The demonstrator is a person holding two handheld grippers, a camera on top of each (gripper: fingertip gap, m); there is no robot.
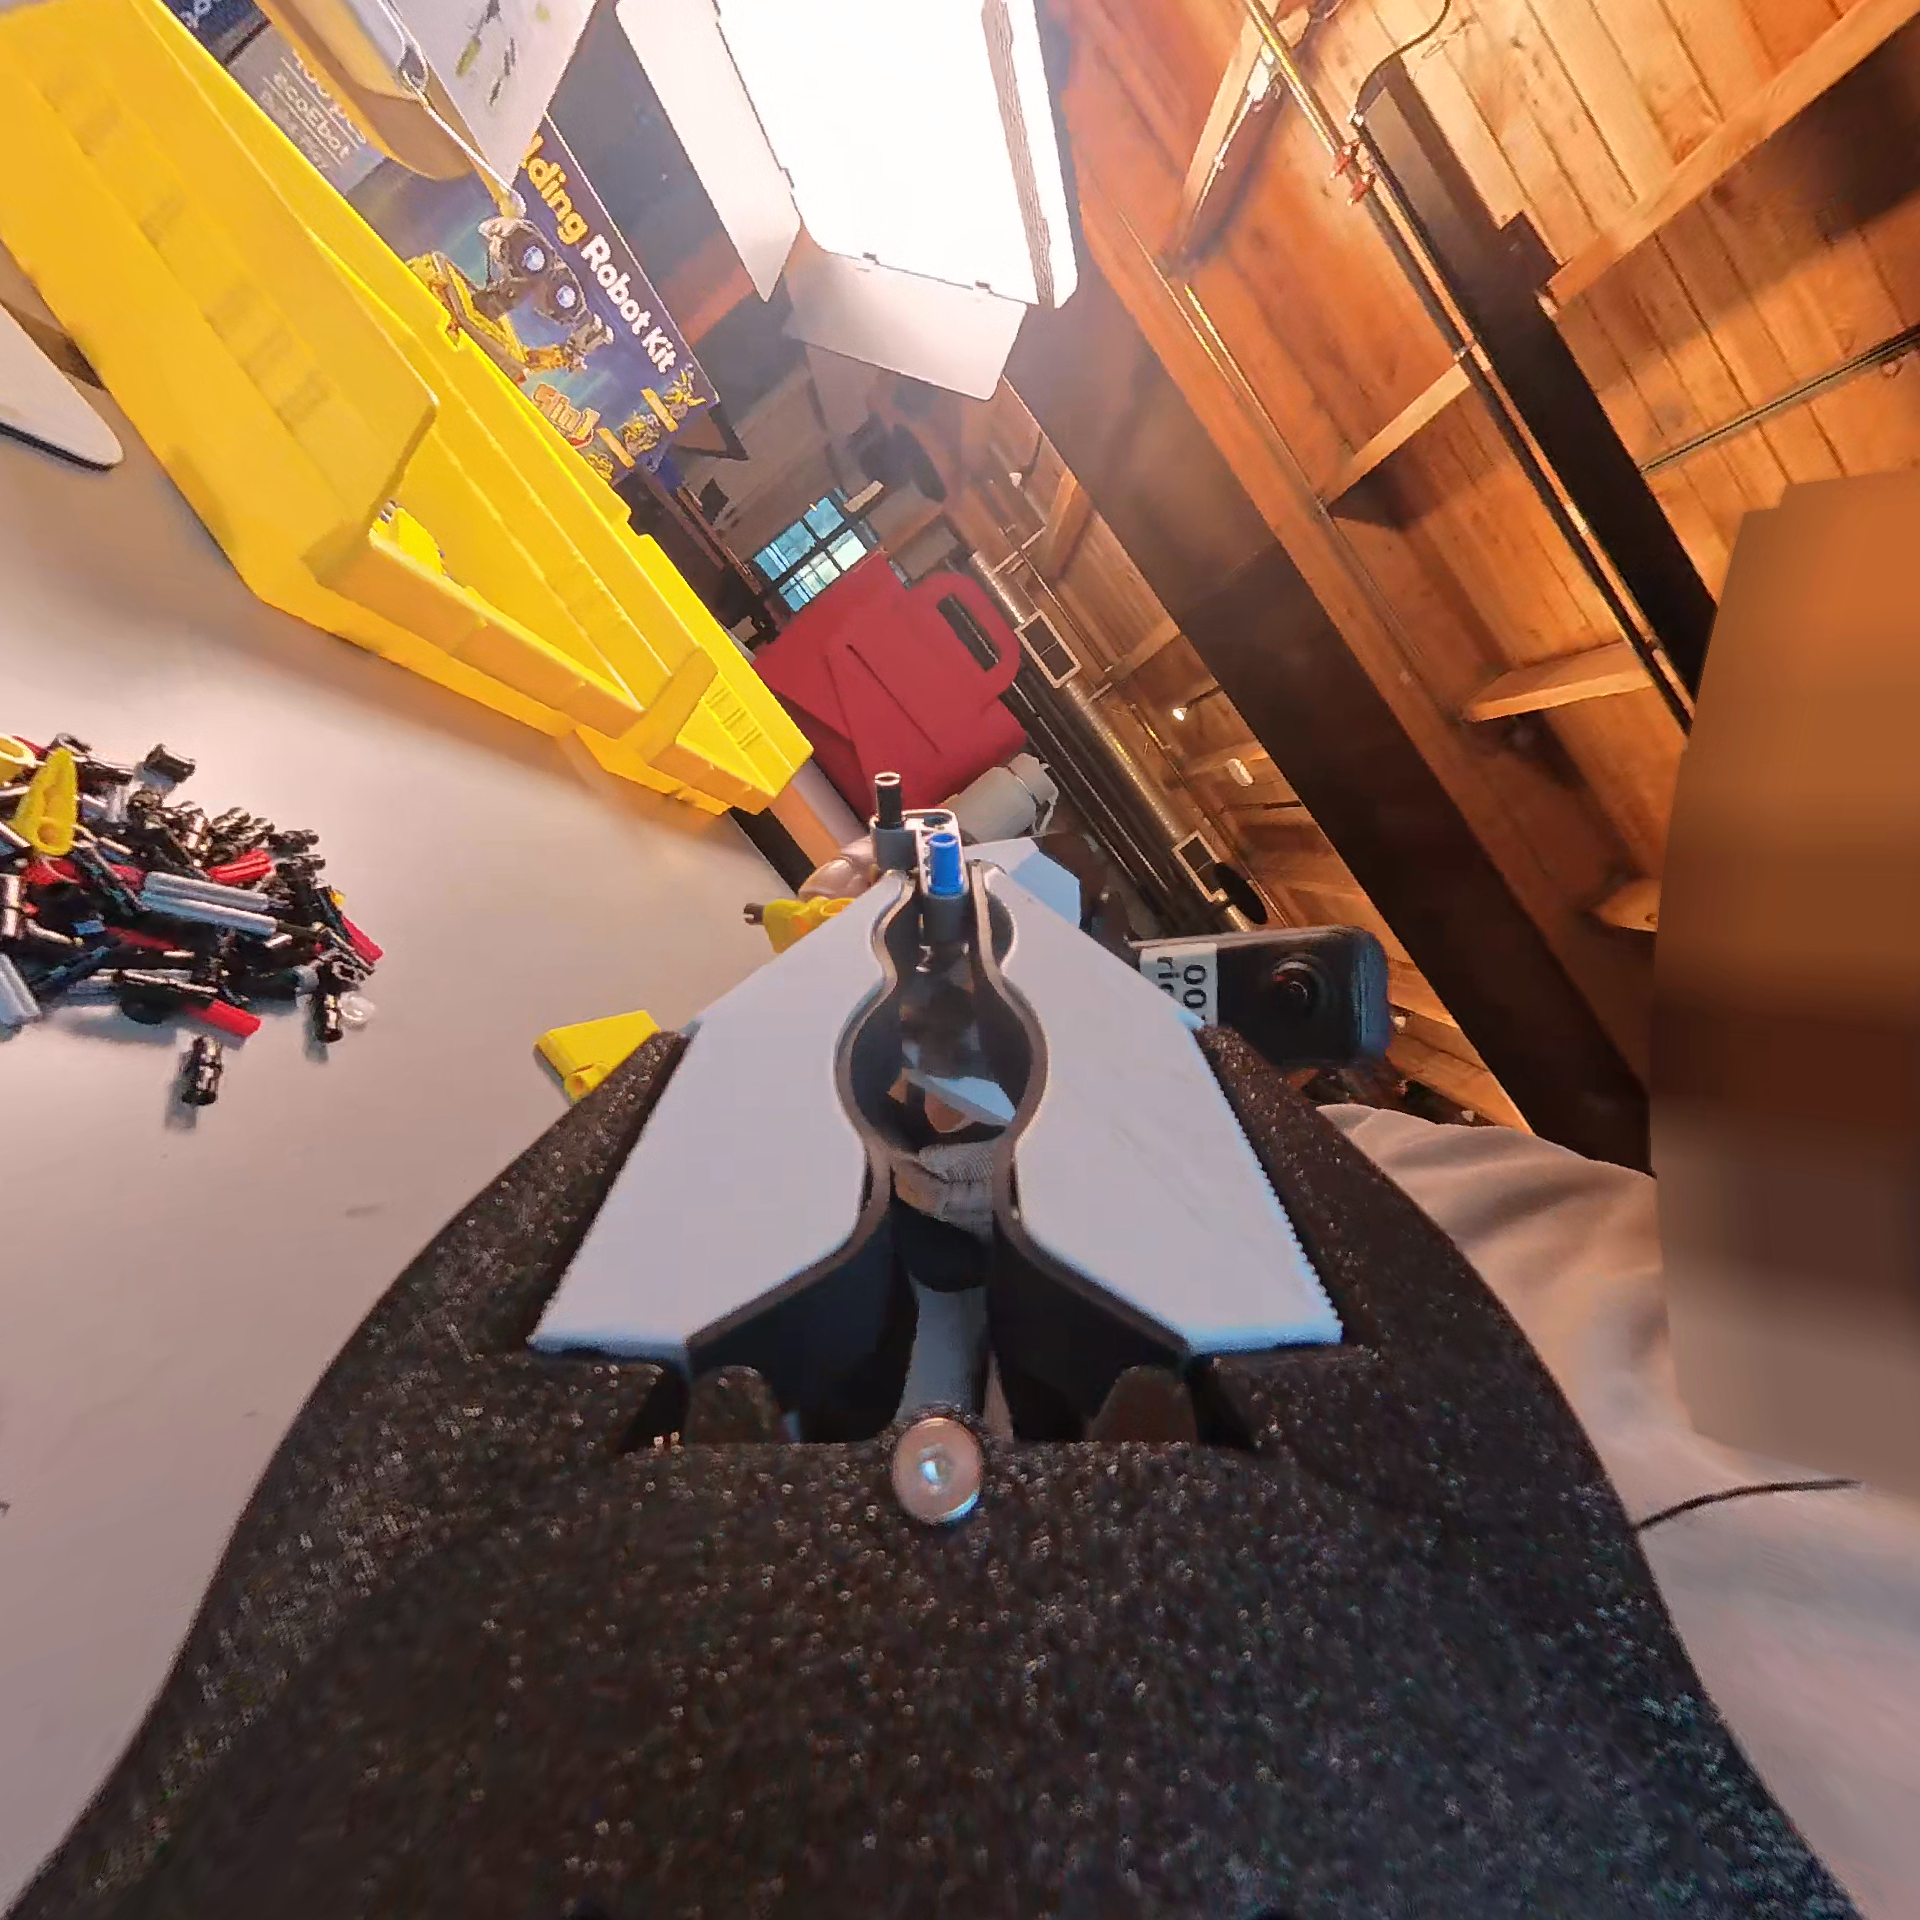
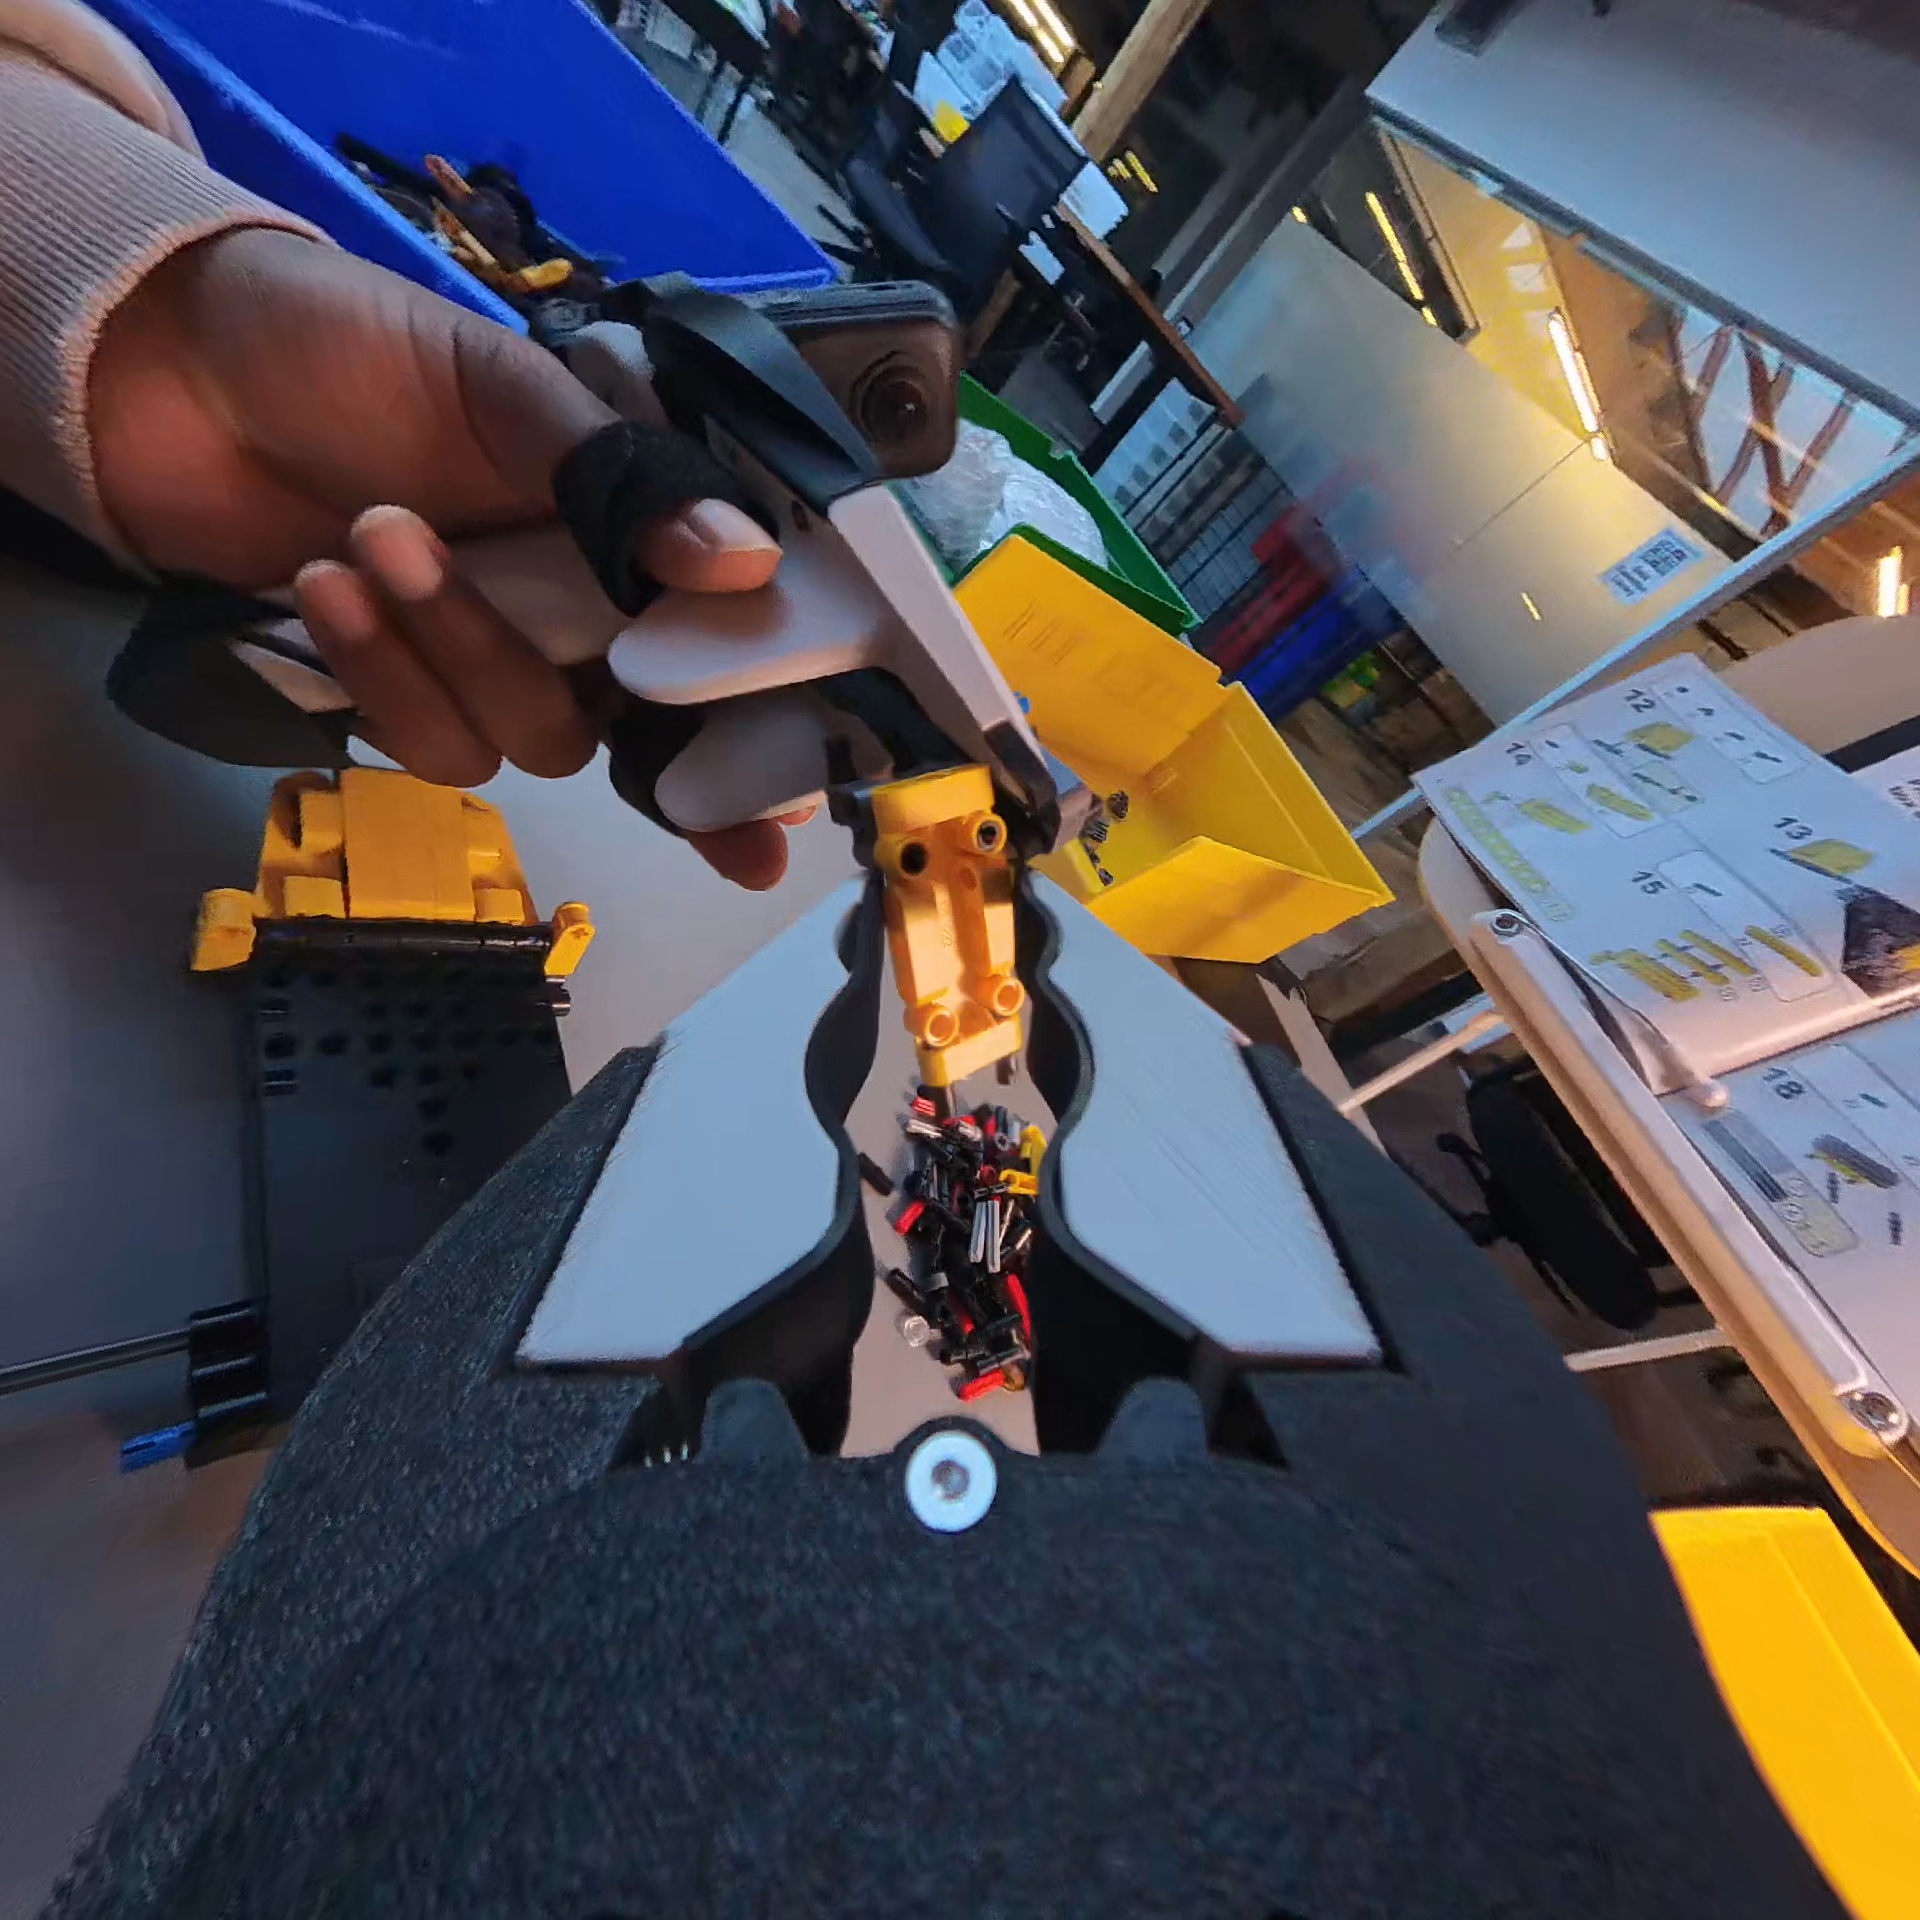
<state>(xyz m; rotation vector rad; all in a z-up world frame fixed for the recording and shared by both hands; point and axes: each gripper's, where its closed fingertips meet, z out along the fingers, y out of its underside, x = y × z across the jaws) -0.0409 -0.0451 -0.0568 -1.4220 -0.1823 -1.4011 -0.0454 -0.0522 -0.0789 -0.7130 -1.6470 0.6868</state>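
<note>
My left gripper [image 1: 928, 883] is shut on a small grey connector [image 1: 914, 836] with a blue pin [image 1: 943, 862] and a black pin sticking out past the tips. My right gripper [image 2: 951, 904] is shut on a yellow brick piece [image 2: 951, 935] with round holes, held above the table. In the right wrist view a hand [image 2: 343, 457] holds the left gripper [image 2: 940, 792], and its tips meet the far end of the yellow piece. In the left wrist view that yellow piece [image 1: 800, 914] shows just beyond my fingertips.
A pile of small black, red and grey pins [image 1: 156, 914] lies on the table, also below the right gripper [image 2: 966, 1226]. Yellow bins [image 1: 364, 416] [image 2: 1195, 810], a black and yellow model [image 2: 384, 987], an instruction booklet [image 2: 1683, 862] and a blue bin [image 2: 468, 125] stand around. My two grippers' fingertips are within a few centimetres of each other.
</note>
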